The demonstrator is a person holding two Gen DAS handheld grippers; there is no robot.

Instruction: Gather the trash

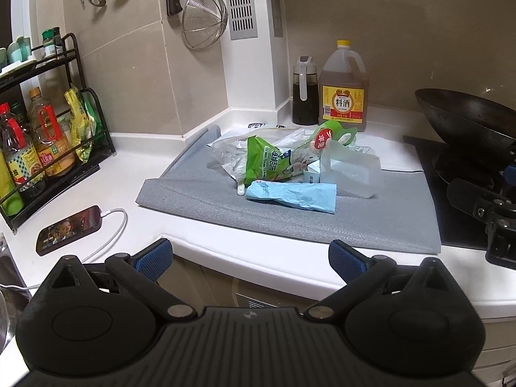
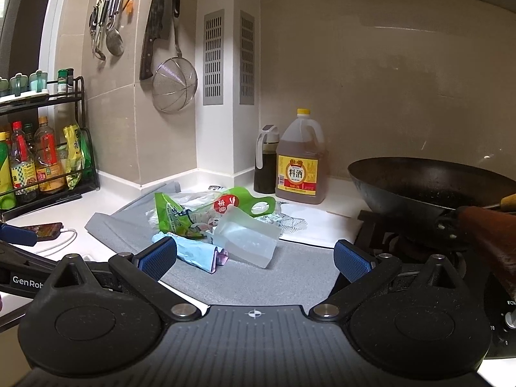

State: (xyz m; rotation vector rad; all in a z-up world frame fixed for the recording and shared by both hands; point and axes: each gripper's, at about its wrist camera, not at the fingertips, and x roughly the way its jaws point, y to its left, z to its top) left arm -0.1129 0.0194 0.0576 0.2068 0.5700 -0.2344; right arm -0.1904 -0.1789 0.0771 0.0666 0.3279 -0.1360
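Nearest the cameras, the left gripper (image 1: 251, 259) hung at the front edge of the white surface (image 1: 258, 258) with its blue-padded fingers (image 1: 153, 259) spread wide and nothing between them. The right gripper (image 2: 254, 258) was spread just as wide and empty, hovering over the front part of one grey mat (image 2: 290, 277) that covered the middle of the surface.

On the mat lay the trash, all in one loose pile: one crumpled blue wrapper (image 1: 292, 195) at the front, one clear plastic box (image 2: 246, 242) tilted just beside it on the right, one small white carton (image 1: 312, 171) half hidden behind them, one green snack bag (image 1: 261, 159) leaning on crumpled clear plastic (image 1: 229, 154), and one green bag with a red label (image 2: 240, 201) on top at the back.

To the left, one phone (image 1: 69, 229) lay flat with its screen lit and one white cable (image 1: 116, 222) plugged in. Behind it one black two-tier rack (image 1: 80, 103) held several bottles and packets; I could not count them exactly. To the right, one black wok (image 2: 429, 183) sat on the stove.

Against the beige tiled wall stood two containers side by side: one dark sauce dispenser (image 1: 303, 92) and one big jug with a yellow cap (image 1: 343, 90). Above, one wire strainer (image 2: 174, 84), one cleaver (image 2: 153, 32) and several ladles hung on hooks, beside two grey vent grilles (image 2: 213, 58).
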